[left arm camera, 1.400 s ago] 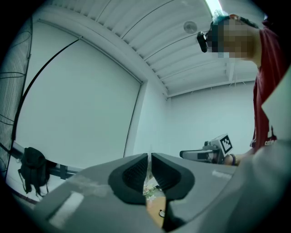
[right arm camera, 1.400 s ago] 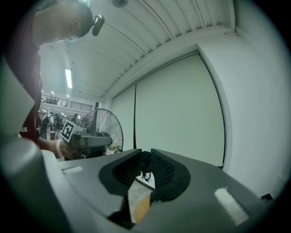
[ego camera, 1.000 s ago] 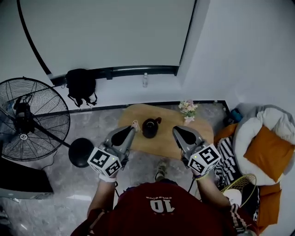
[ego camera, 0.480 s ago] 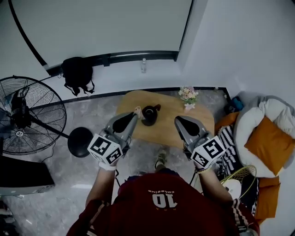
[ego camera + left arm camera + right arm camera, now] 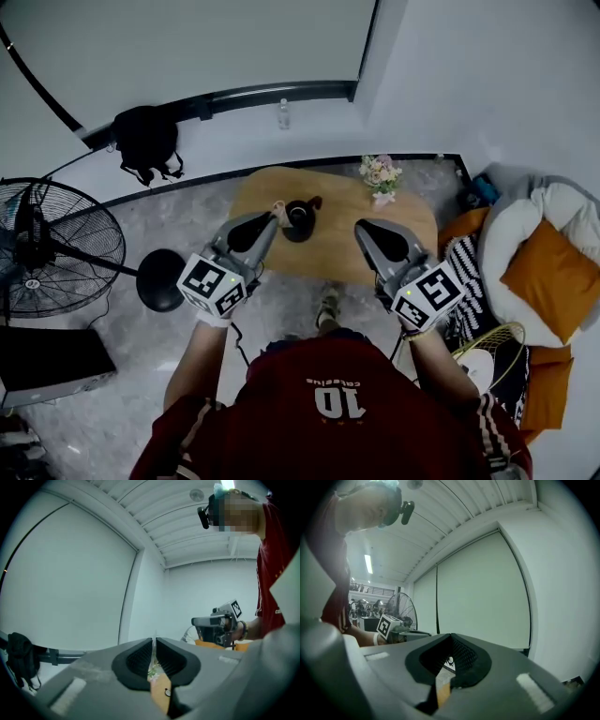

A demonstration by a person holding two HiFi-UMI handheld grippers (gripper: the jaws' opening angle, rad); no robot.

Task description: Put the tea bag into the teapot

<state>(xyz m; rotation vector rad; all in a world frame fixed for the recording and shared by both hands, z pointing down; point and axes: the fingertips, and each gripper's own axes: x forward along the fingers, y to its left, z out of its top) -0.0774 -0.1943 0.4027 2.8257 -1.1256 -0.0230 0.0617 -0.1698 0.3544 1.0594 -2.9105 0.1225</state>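
Observation:
A small dark teapot (image 5: pixel 300 218) stands near the far left of the oval wooden table (image 5: pixel 347 255). My left gripper (image 5: pixel 273 219) is just left of the teapot, shut on a pale tea bag (image 5: pixel 278 208) that sticks out past its tips. In the left gripper view the pads (image 5: pixel 140 656) press on a thin pale sheet. My right gripper (image 5: pixel 360 226) hovers over the table to the right of the teapot, a little apart from it. Its jaws (image 5: pixel 451 635) are shut with nothing between them.
A small vase of flowers (image 5: pixel 379 174) stands at the table's far right. A large floor fan (image 5: pixel 47 248) with a round black base (image 5: pixel 159 279) is at the left. An orange cushion (image 5: pixel 548 281), a striped cloth (image 5: pixel 464 281) and a wire basket (image 5: pixel 492 361) lie right.
Both grippers have drifted slightly forward over the table. The left one, with the tea bag, now sits closer to the teapot. Neither grip has changed.

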